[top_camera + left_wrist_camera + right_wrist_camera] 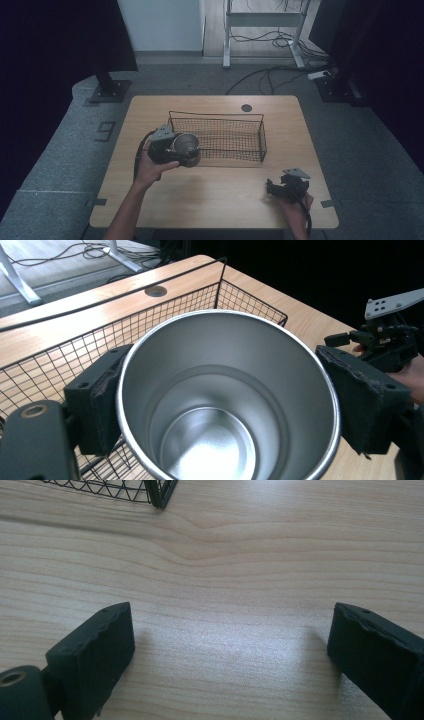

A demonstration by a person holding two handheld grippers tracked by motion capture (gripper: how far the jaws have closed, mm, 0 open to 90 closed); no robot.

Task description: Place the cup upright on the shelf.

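Left hand (154, 167) comes in from bottom of high view, forearm angled up and slightly right, fist wrapped around the left tool (175, 150), which sits at the near left corner of the wire basket (260, 131). Left tool clamped on a steel cup (186, 145): in left gripper view the 2 black pads (97, 405) press on opposite sides of the cup's outer wall just under the rim, cup mouth facing the camera. Cup (227, 400) is round, smooth brushed metal, shiny inside with a stepped ring partway down and a flat bright bottom, thin rolled rim. Cup is held off the surface, just at or over the basket's near left edge; cannot tell if it touches the wire. Basket is rectangular, black thin-wire mesh with a thicker rim bar, standing mid surface. Right hand (295, 205) low at bottom right, wrist bent, gripping the right tool (275, 189) near the surface's front right edge, well apart from the basket, grey 3-cornered plate on top. Right tool's jaws stand wide apart, nothing between them, in right gripper view bare wood between the 2 pads (102, 652). Pads are matte black, blocky, edges rough and worn. Surface (220, 200) is light wood-grain laminate, rounded corners, a round cable hole (246, 107) at the far edge
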